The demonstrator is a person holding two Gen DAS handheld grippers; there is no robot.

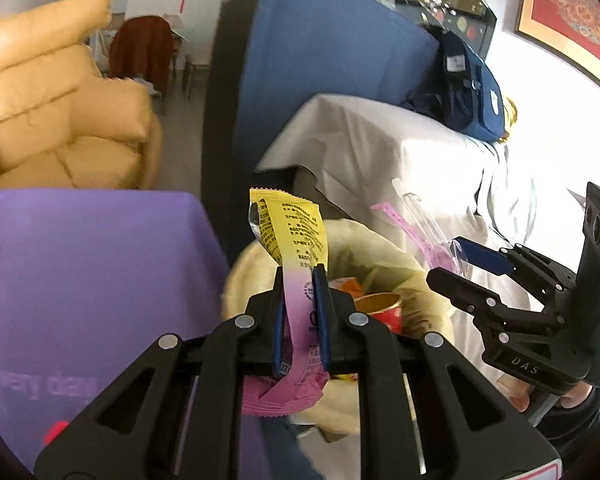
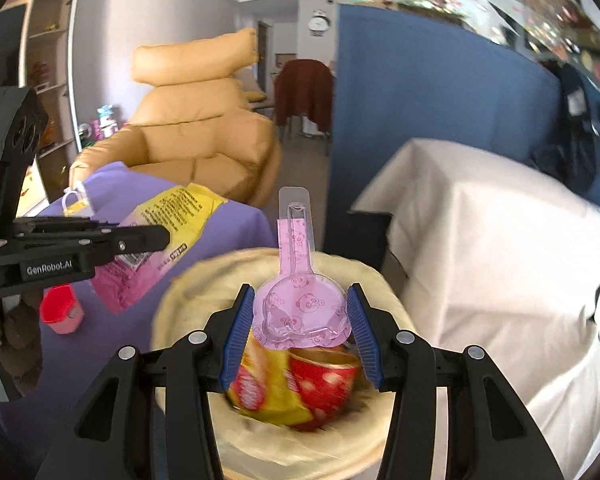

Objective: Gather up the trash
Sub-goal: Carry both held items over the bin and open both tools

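My left gripper (image 1: 300,276) is shut on a yellow and pink snack wrapper (image 1: 296,236), held upright over the near rim of a trash bin lined with a pale yellow bag (image 1: 384,252). My right gripper (image 2: 300,312) is shut on a clear pink blister pack with panda print (image 2: 298,308), directly above the bin (image 2: 196,280). Inside the bin lie a red paper cup (image 2: 324,384) and a yellow and red snack bag (image 2: 260,392). Each gripper shows in the other's view: the right gripper (image 1: 452,256) on the right, the left gripper (image 2: 156,236) on the left, still gripping the wrapper (image 2: 168,216).
A purple cloth covers the table (image 1: 80,280) left of the bin, with a small red cup (image 2: 60,310) on it. A white-draped block (image 2: 480,240) stands to the right, a blue partition (image 1: 320,60) behind, and a tan armchair (image 2: 196,136) further back.
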